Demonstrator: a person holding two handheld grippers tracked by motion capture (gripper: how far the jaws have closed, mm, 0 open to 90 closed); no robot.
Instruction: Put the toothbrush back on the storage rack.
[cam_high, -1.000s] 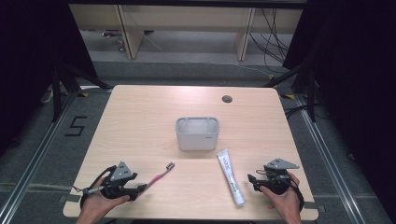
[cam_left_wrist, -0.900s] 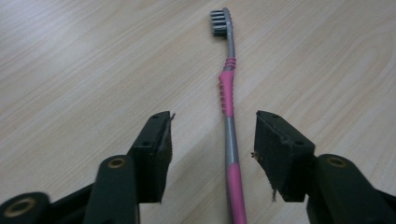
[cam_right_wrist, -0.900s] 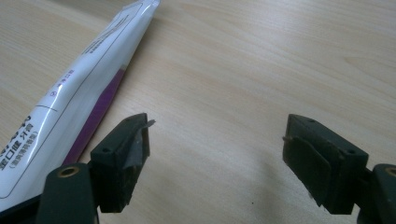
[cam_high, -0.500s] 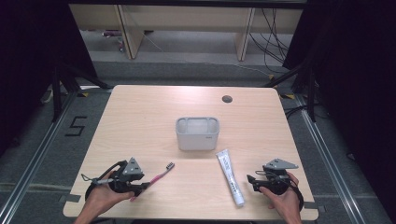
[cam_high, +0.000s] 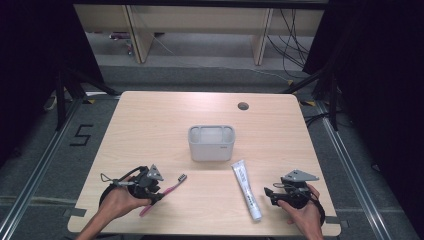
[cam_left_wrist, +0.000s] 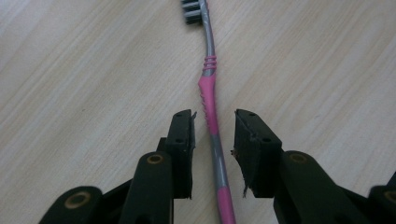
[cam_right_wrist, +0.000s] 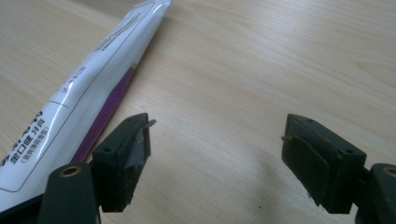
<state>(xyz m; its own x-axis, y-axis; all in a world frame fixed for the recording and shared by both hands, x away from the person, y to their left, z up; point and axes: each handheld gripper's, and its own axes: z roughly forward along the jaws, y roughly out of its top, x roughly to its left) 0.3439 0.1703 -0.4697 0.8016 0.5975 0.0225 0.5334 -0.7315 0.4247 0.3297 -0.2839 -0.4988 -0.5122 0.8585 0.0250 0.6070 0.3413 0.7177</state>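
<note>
A pink and grey toothbrush (cam_high: 172, 189) lies on the wooden table (cam_high: 165, 125) at the front left, bristle head pointing away. My left gripper (cam_high: 160, 194) sits over its handle. In the left gripper view the handle (cam_left_wrist: 208, 93) runs between the two jaws of that gripper (cam_left_wrist: 214, 116). The jaws have just been closing and still stand a little off the handle on both sides. A white toothpaste tube (cam_high: 247, 190) with a purple stripe lies at the front right. My right gripper (cam_high: 268, 193) rests open just right of it, with the tube (cam_right_wrist: 93, 79) beside its left jaw (cam_right_wrist: 217, 126).
A grey two-compartment holder (cam_high: 211, 145) stands at the table's middle, behind both items. A round cable hole (cam_high: 243, 106) is at the back right. Bare wood lies between the toothbrush and the tube.
My left gripper has slid right along the table onto the toothbrush handle, and its jaws have narrowed around it. The right gripper and the tube have not moved.
</note>
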